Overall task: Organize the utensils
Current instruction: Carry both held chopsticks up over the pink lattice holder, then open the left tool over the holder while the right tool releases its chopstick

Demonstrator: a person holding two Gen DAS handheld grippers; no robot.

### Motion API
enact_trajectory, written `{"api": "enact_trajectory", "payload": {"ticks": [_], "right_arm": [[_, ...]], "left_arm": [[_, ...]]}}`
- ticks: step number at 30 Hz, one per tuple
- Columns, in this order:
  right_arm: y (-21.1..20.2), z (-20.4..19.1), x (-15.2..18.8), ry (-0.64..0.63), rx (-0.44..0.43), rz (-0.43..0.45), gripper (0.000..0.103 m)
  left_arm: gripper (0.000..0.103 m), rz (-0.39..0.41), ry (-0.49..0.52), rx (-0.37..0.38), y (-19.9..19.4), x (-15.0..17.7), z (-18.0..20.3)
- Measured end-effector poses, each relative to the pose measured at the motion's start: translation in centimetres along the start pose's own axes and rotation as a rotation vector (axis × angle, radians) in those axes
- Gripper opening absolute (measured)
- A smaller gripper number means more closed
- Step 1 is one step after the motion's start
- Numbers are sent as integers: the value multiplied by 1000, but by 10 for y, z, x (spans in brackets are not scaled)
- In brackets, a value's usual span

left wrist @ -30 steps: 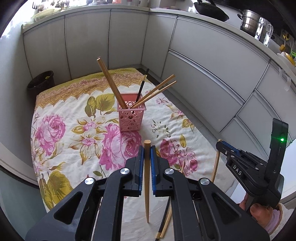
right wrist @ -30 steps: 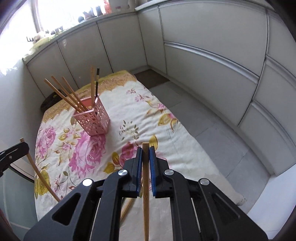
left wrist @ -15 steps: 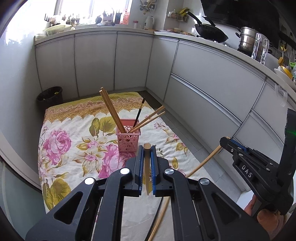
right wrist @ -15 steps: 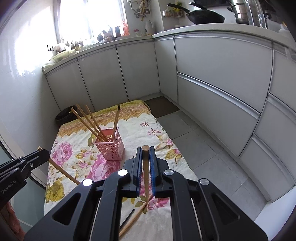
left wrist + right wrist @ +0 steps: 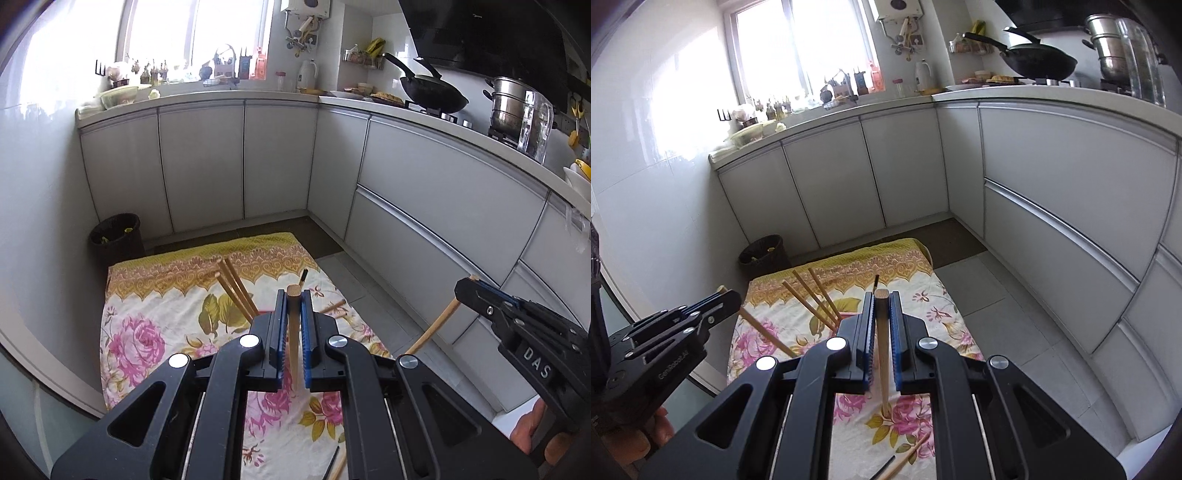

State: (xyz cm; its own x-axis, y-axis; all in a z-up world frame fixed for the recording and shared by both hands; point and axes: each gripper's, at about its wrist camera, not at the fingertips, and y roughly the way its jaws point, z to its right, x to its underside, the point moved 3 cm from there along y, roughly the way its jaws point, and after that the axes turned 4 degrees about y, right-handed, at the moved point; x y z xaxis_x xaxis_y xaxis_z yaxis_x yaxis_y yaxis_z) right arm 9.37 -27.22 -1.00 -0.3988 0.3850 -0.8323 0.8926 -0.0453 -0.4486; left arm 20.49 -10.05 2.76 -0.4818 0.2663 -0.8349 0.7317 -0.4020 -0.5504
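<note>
Both tongs are raised above the floral cloth on the kitchen floor, each clamped on one wooden chopstick: the left tongs pinch theirs upright, and the right tongs grip theirs the same way. More chopsticks lean out of a holder mostly hidden behind the tongs near the cloth's middle, and two loose sticks lie at its near edge.

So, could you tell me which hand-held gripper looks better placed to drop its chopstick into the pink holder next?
It is nearly a tie, with a slight lean left: the left hand-held gripper and right hand-held gripper each clamp a wooden chopstick over the floral cloth. The holder's sticks sit just beyond both.
</note>
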Motion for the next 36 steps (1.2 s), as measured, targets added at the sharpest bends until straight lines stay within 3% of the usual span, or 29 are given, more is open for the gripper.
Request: {"api": "enact_trajectory", "payload": {"ticks": [6, 13, 19, 23, 28, 34, 36], "right_arm": [[8, -27, -33, -7, -71, 34, 8], [27, -53, -60, -21, -113, 76, 8], [48, -60, -67, -16, -108, 88, 8], [66, -59, -68, -9, -94, 77, 8], [83, -60, -68, 3, -86, 72, 8], [109, -63, -66, 12, -75, 62, 9], [119, -63, -64, 14, -65, 56, 27]], "left_arm": [[6, 50, -13, -41, 15, -40, -17], [6, 50, -40, -67, 49, -57, -40], [9, -34, -115, 21, 89, -46, -59], [12, 15, -171, 37, 80, -43, -74], [18, 85, -172, 19, 56, -59, -83], [21, 112, -174, -17, 44, -62, -90], [21, 117, -184, -21, 42, -61, -94]]}}
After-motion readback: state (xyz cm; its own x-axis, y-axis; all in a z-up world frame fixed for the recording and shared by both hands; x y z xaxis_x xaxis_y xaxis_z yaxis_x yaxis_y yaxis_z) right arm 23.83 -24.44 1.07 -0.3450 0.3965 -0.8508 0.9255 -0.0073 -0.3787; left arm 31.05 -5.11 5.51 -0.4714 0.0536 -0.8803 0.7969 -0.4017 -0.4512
